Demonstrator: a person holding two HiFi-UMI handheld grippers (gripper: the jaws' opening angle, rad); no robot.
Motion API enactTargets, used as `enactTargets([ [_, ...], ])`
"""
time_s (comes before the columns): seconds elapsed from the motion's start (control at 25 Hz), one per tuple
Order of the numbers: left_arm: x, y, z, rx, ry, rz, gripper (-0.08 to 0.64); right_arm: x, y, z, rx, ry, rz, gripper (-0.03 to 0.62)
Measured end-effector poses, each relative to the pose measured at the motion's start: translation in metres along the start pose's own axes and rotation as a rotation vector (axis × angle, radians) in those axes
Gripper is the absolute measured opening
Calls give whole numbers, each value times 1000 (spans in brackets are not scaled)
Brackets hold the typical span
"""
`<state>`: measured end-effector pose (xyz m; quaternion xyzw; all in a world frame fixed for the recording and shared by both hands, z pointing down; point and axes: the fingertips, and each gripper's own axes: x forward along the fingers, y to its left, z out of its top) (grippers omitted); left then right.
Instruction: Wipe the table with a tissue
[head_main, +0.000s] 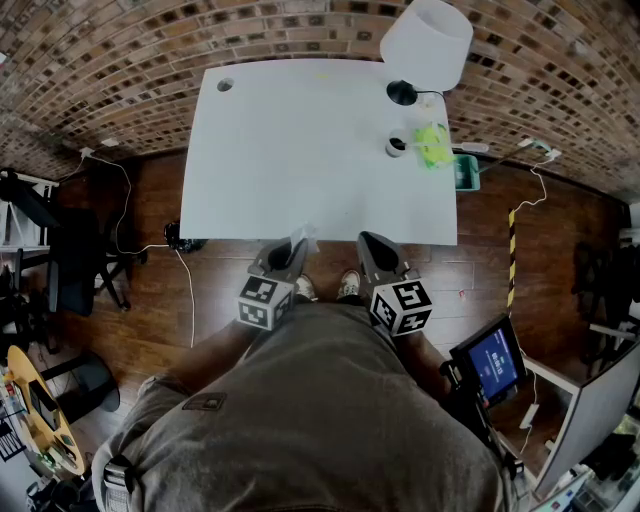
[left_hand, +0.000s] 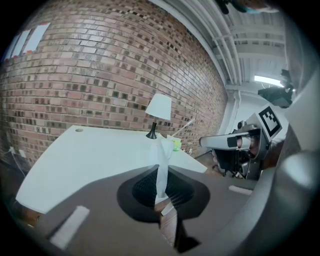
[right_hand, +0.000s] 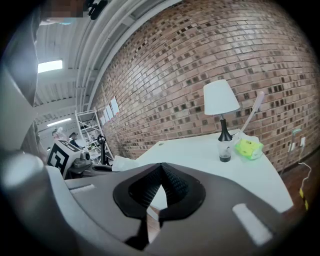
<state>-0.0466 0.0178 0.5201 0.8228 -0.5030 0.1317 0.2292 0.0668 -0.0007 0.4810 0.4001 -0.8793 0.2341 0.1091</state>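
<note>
A white tissue (left_hand: 162, 167) stands up between the jaws of my left gripper (left_hand: 161, 187), which is shut on it. In the head view the left gripper (head_main: 297, 244) hovers just off the near edge of the white table (head_main: 300, 150), with the tissue (head_main: 307, 233) at its tip. My right gripper (head_main: 369, 241) is beside it, also at the near edge. In the right gripper view its pads meet at the tips of the right gripper (right_hand: 160, 169), shut with nothing between them. The left gripper's tissue (right_hand: 122, 162) shows at that view's left.
At the table's far right stand a white lamp (head_main: 425, 40), a small cup (head_main: 396, 146) and a green tissue pack (head_main: 433, 145). A green bin (head_main: 467, 172) sits past the right edge. A brick wall backs the table; a screen (head_main: 493, 360) stands to my right.
</note>
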Motion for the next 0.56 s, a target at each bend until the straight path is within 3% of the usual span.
enactTargets([
  [0.56, 2, -3, -2, -20, 1, -4, 11, -2, -4, 0, 4, -5, -6, 9],
])
